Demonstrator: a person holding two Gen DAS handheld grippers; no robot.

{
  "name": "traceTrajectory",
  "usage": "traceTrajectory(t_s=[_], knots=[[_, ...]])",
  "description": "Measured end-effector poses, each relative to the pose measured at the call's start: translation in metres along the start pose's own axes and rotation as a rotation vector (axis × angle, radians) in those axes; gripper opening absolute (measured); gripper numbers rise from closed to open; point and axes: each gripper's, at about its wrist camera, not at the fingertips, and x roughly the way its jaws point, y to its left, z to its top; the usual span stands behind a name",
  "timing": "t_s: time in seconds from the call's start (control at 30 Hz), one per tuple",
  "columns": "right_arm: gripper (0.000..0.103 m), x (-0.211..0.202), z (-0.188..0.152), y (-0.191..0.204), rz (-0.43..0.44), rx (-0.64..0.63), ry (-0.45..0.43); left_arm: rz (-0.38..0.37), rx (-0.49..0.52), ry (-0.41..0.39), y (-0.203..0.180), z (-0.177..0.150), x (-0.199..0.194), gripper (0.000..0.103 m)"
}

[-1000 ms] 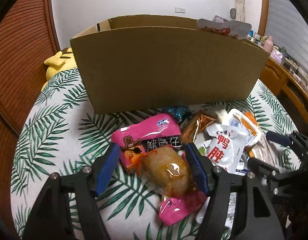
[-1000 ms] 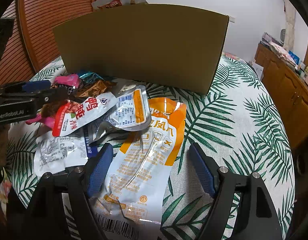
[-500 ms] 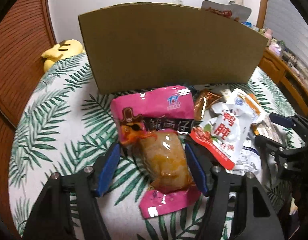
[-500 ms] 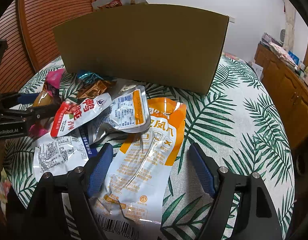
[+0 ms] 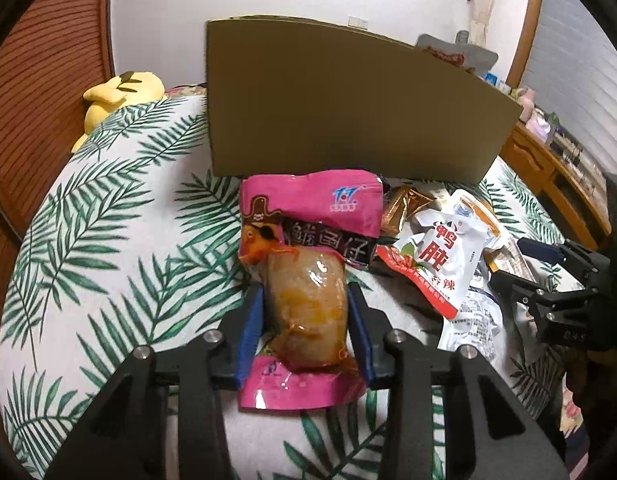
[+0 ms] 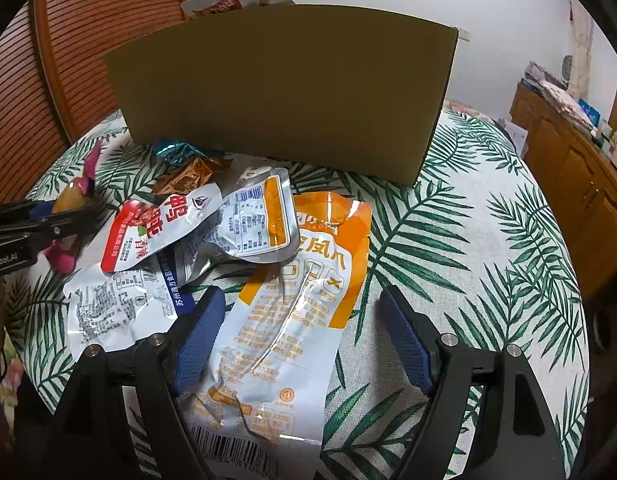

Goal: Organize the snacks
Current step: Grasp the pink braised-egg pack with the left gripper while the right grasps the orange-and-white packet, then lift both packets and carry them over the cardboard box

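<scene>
1. My left gripper has just been closing and now pinches the pink packet, lower centre of frame.
2. My right gripper gapes, empty, above the orange packet.
3. Next, I'd judge: lift pink into the cardboard box behind.

I count one cardboard box, two grippers, and roughly seven snack packets on the table; overlaps blur that.
</scene>
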Motion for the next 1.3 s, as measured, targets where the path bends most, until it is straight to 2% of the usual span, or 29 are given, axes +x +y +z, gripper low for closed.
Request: traceTrajectory(t_s=[0.33,0.43,0.47,0.57,0.7,1.3], knots=[[0.080,-0.004,-0.001,-0.010,0.019,-0.020,0.039,-0.023,-0.010,-0.024,0.004,-0.007,-0.007,0.039],[0.069,-0.008,-0.002,-0.012,0.029,-0.025,0.046,-0.029,-0.010,-0.028,0.003,-0.009,-0.008,0.039],[0.061,-0.010,-0.003,-0.013,0.031,-0.027,0.046,-0.031,-0.011,-0.028,0.003,-0.009,-0.008,0.039],[0.048,-0.016,-0.006,-0.019,0.048,-0.031,0.041,-0.039,-0.014,-0.031,0.003,-0.010,-0.008,0.039],[0.039,-0.023,-0.012,-0.026,0.059,-0.023,0.038,-0.048,-0.016,-0.037,0.002,-0.011,-0.010,0.039],[0.039,-0.049,-0.020,-0.038,0.062,0.062,-0.037,-0.072,0.012,-0.080,-0.015,-0.004,-0.023,0.039]])
